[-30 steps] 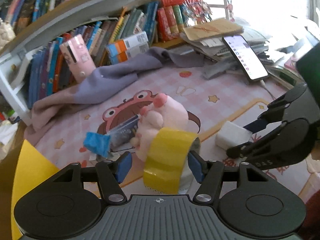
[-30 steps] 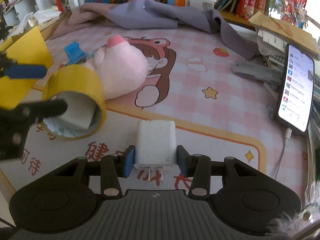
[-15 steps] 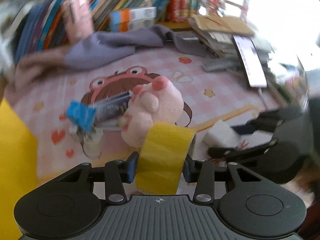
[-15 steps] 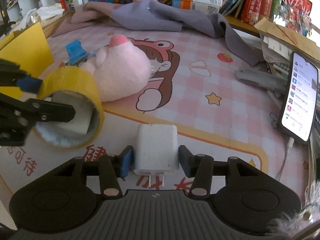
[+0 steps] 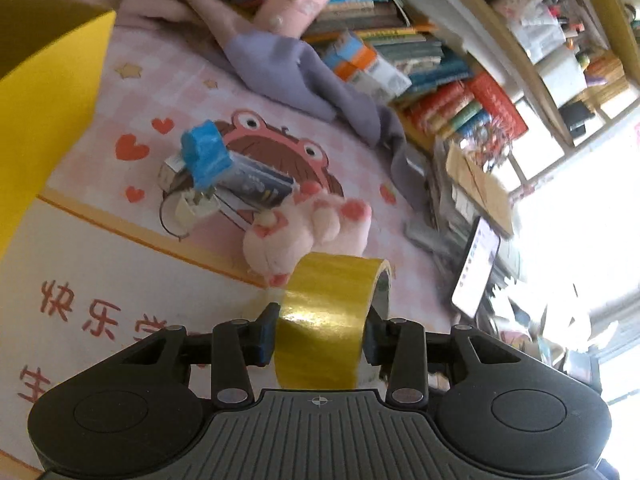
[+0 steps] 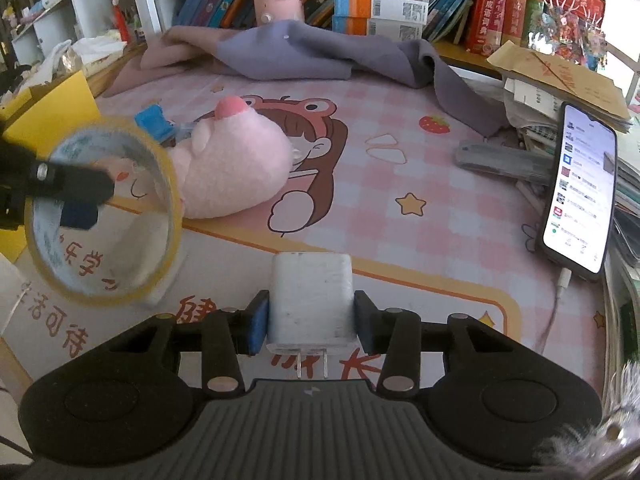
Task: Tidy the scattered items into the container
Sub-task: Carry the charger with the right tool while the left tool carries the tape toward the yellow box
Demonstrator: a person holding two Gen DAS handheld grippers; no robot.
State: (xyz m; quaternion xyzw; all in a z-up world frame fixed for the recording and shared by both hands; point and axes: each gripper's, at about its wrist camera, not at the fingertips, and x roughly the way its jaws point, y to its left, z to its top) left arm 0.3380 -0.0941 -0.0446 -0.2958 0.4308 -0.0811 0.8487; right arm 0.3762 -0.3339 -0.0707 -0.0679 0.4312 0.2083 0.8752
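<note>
The left gripper [image 5: 320, 336] has just been closing and now clamps the tape [image 5: 326, 320] by its flat sides, the roll lifted off the mat [image 5: 132, 280] and tilted, its hollow core seen face-on from the right wrist view. The right gripper [image 6: 308, 320] has narrowed a little too, with the charger [image 6: 311, 298] wedged between the blue pads, prongs pointing back toward the camera; the pads look to be pressing its sides, though it may still sit on the mat. The yellow box [image 5: 44, 92] stands at the mat's left edge, near the tape hand – probably the container. To do this step well, I would carry the tape over the box wall with the grip firm and let go only once it is over the opening, since a tilted roll dropped early would likely roll away; the charger should be lifted straight up before it travels, so its prongs do not catch. Counted: one tape, one charger, one plush [image 6: 236, 168], one blue-topped bundle [image 5: 216, 172] whose parts I cannot tell apart, one phone [image 6: 580, 192] on a cable – and one box.
</note>
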